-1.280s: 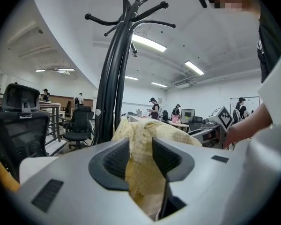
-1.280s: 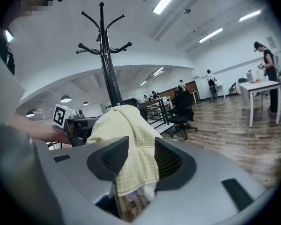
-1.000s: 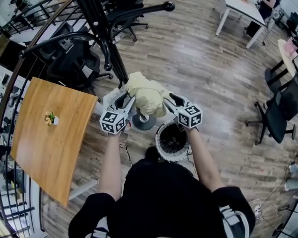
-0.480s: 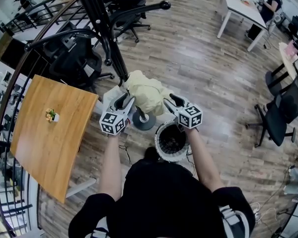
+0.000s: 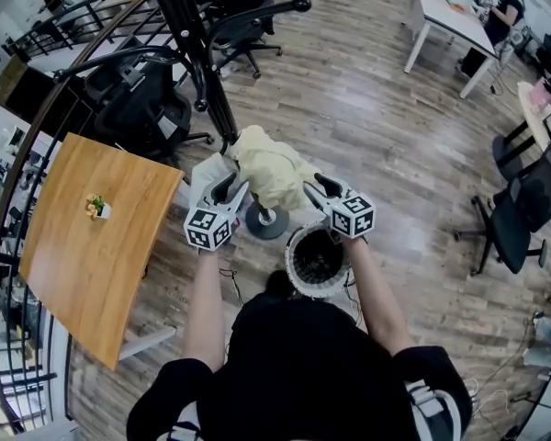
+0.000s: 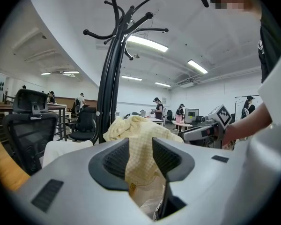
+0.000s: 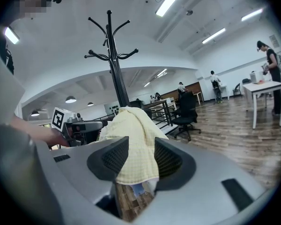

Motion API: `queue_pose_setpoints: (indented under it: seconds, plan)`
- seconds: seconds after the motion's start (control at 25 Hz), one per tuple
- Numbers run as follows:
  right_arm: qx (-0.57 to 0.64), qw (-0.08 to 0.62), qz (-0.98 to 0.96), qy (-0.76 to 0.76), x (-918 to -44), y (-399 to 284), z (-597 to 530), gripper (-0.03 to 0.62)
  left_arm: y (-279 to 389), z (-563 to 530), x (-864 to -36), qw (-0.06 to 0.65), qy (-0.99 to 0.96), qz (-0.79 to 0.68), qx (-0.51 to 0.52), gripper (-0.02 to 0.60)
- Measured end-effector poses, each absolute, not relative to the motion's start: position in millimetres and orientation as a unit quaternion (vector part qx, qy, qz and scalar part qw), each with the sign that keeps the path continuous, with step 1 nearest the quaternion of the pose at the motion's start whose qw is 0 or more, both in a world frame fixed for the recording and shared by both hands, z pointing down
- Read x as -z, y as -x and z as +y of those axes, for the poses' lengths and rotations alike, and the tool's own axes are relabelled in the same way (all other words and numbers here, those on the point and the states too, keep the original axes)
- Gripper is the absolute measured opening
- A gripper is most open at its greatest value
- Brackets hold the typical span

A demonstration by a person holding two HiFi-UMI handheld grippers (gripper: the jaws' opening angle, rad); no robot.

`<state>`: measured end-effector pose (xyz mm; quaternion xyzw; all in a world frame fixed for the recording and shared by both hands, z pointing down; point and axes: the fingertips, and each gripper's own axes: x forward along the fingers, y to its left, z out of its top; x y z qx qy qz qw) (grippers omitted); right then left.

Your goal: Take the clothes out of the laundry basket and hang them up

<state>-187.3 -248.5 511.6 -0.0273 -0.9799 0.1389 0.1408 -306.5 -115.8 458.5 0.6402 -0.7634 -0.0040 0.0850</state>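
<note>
Luckily the left gripper (image 5: 230, 186) and right gripper (image 5: 315, 187) pinched the yellow cloth (image 5: 268, 168), but thin pinches could drop it before the rack (image 5: 198, 73) at eleven o'clock.

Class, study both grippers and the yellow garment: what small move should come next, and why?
Probably raise the yellow garment toward a coat rack hook: the left gripper and right gripper both grip it, it is out of the laundry basket, and the hooks stand higher.

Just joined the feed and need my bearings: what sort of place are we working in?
Most likely an open-plan office: black swivel office chairs, a white desk with a person beside it, and long ceiling strip lights over wood-plank flooring.
</note>
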Motion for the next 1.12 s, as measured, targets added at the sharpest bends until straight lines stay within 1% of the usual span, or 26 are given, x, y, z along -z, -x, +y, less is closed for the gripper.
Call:
queue_pose_setpoints:
  seconds: [0.12, 0.2, 0.24, 0.56, 0.8, 1.12]
  plan:
    - [-0.137, 0.139, -0.980, 0.034, -510, 185, -244, 0.180, 303, -110, -459, 0.085, -0.635, -0.768, 0.005, 0.149]
    - [-0.137, 0.138, -0.980, 0.043, -509, 182, -239, 0.158, 300, -104, -460, 0.086, -0.630, -0.771, 0.006, 0.149]
    - [-0.137, 0.137, -0.980, 0.049, -509, 180, -236, 0.136, 298, -102, -460, 0.087, -0.628, -0.773, 0.006, 0.149]
    - [-0.134, 0.137, -0.978, 0.077, -508, 161, -217, 0.069, 276, -80, -464, 0.092, -0.619, -0.780, 0.009, 0.147]
    - [-0.095, 0.142, -0.983, 0.073, -511, 144, -209, 0.008, 255, -65, -471, 0.097, -0.612, -0.785, 0.011, 0.142]
    - [-0.062, 0.161, -0.983, 0.069, -520, 117, -208, 0.006, 227, -49, -482, 0.104, -0.598, -0.795, 0.008, 0.117]
